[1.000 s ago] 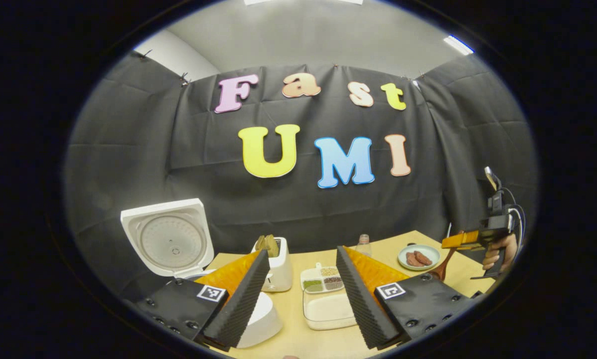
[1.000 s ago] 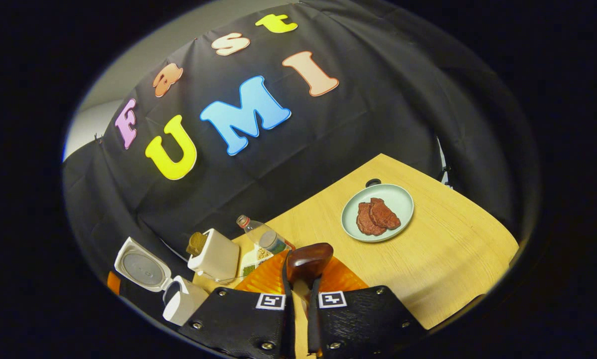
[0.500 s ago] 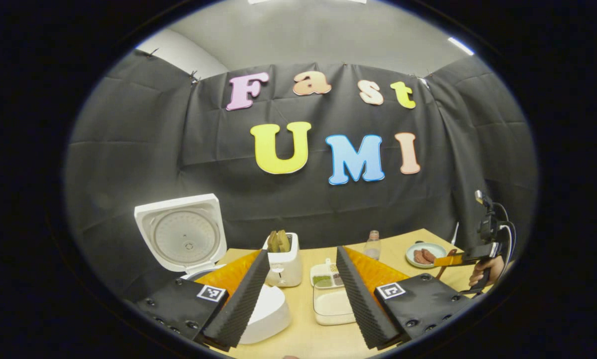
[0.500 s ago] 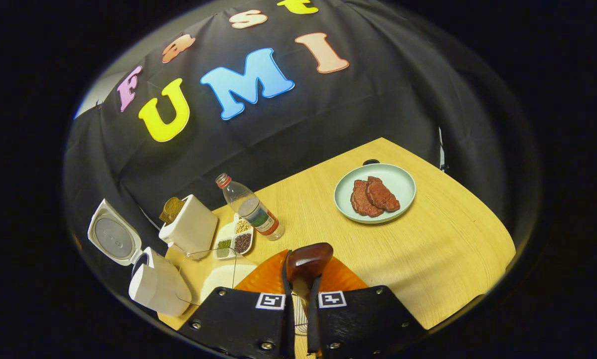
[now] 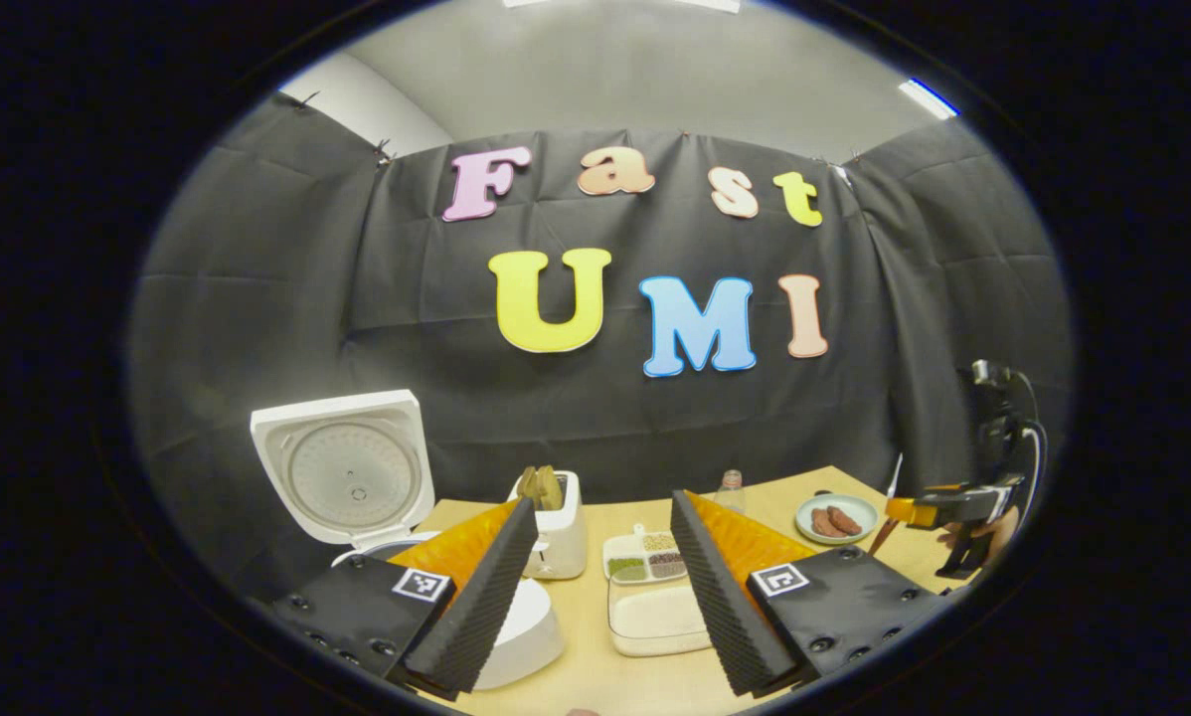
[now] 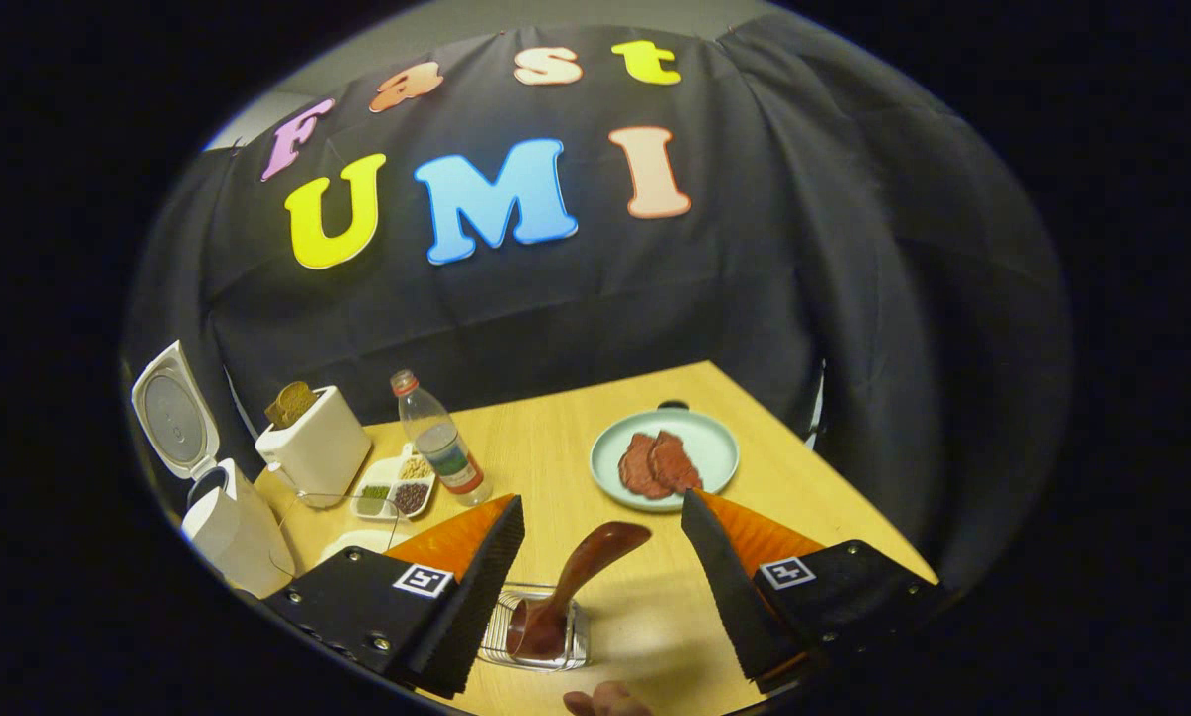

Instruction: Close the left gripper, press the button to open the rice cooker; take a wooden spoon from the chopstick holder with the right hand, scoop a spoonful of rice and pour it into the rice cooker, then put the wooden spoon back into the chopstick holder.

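Below, the right gripper [image 6: 603, 582] stands with jaws spread wide, nothing between them; each black finger carries a small square black-and-white marker, with no readable writing on it. Between and beneath them the dark reddish-brown wooden spoon [image 6: 568, 589] leans handle-up in the wire-mesh chopstick holder [image 6: 536, 636], clear of both fingers. Beyond lie a pale green plate [image 6: 710, 447] of brown patties, a clear plastic bottle [image 6: 441, 449] whose label is illegible, and a white toaster [image 6: 312, 452]. Likewise the left gripper [image 5: 603, 587] gapes wide and empty, framing the shallow white tray of rice [image 5: 655, 617]; the white rice cooker [image 5: 342, 477] stands at left, lid raised.
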